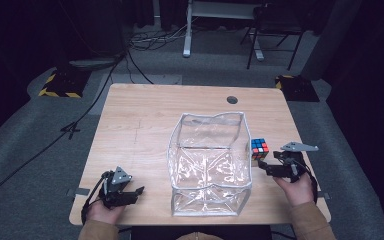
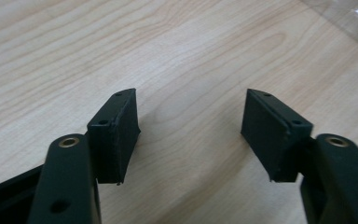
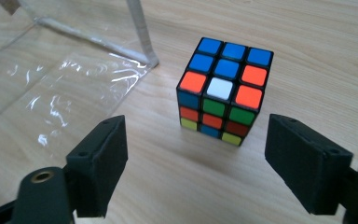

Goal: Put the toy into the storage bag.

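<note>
Right tool (image 3: 193,154) just before cube (image 3: 223,91), apart.

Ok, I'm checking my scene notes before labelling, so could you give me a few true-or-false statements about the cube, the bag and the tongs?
1. The puzzle cube stands on the wooden table, outside the clear plastic bag. True.
2. The right tongs are shut on the cube. False: their jaws are open, with the cube just ahead of them and untouched.
3. The left tongs are open over bare wood. True.
4. The cube's top face is all one colour. False: it shows blue, orange and white.
5. The bag lies at the table's far left corner. False: it sits mid-table, between the tongs.
</note>
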### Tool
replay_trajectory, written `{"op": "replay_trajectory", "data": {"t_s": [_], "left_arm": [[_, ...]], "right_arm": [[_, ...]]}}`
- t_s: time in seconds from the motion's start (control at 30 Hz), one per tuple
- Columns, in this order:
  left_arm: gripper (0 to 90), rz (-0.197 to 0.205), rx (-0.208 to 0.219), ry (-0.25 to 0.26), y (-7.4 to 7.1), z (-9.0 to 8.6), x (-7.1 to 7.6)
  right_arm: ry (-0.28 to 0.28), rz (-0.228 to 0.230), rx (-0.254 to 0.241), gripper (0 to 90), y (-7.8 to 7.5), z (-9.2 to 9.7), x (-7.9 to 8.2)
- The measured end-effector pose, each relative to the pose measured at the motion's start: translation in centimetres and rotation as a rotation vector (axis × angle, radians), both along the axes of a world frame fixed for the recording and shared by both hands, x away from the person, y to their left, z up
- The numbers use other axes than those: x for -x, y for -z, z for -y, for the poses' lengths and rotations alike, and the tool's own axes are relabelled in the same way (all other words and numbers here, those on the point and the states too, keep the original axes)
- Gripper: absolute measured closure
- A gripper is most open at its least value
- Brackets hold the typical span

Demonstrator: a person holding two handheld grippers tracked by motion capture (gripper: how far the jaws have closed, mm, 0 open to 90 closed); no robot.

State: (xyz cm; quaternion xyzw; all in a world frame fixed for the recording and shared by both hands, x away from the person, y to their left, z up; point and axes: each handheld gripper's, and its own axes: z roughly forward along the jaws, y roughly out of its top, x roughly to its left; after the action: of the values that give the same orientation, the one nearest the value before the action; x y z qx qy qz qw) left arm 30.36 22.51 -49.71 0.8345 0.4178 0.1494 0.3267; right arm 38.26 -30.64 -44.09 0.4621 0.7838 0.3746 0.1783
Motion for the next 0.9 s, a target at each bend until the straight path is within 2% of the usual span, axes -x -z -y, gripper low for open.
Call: {"op": "replay_trajectory", "data": {"t_s": [0.07, 0.1, 0.13, 0.17, 0.3, 0.47, 0.6, 0.63, 0.8, 0.9], "left_arm": [[34.6, 0.009, 0.012, 0.001, 0.2, 0.0, 0.0], [34.6, 0.015, 0.007, 0.001, 0.2, -0.1, 0.0], [32.9, 0.025, 0.019, 0.011, 0.4, -0.2, 0.0], [32.2, 0.038, 0.027, 0.006, 0.5, -0.2, 0.0], [31.4, 0.033, 0.030, 0.004, 0.5, -0.2, 0.0], [31.4, 0.034, 0.031, 0.004, 0.5, -0.2, 0.0], [31.4, 0.034, 0.030, 0.004, 0.5, -0.2, 0.0], [31.3, 0.035, 0.030, -0.001, 0.5, -0.2, 0.0], [30.7, 0.033, 0.028, -0.005, 0.5, -0.1, 0.0], [30.7, 0.030, 0.030, -0.004, 0.5, -0.1, 0.1]], "right_arm": [[0.016, 0.001, 0.016, 17.8, 0.1, -0.2, -0.3], [0.041, -0.001, 0.030, 16.0, 0.3, -0.5, -0.6], [0.086, 0.002, 0.040, 15.6, 0.6, -0.9, -1.4], [0.107, -0.008, 0.039, 15.5, 0.8, -1.0, -1.7], [0.132, -0.027, 0.031, 14.8, 1.3, -1.6, -2.9], [0.128, -0.027, 0.054, 15.5, 2.0, -2.3, -3.8], [0.127, -0.035, 0.054, 20.8, 2.3, -2.4, -4.2], [0.140, -0.044, 0.051, 25.3, 2.4, -2.6, -4.4], [0.140, -0.038, 0.057, 33.4, 2.4, -2.5, -4.5], [0.112, -0.036, 0.069, 33.7, 2.2, -2.4, -4.2]]}}
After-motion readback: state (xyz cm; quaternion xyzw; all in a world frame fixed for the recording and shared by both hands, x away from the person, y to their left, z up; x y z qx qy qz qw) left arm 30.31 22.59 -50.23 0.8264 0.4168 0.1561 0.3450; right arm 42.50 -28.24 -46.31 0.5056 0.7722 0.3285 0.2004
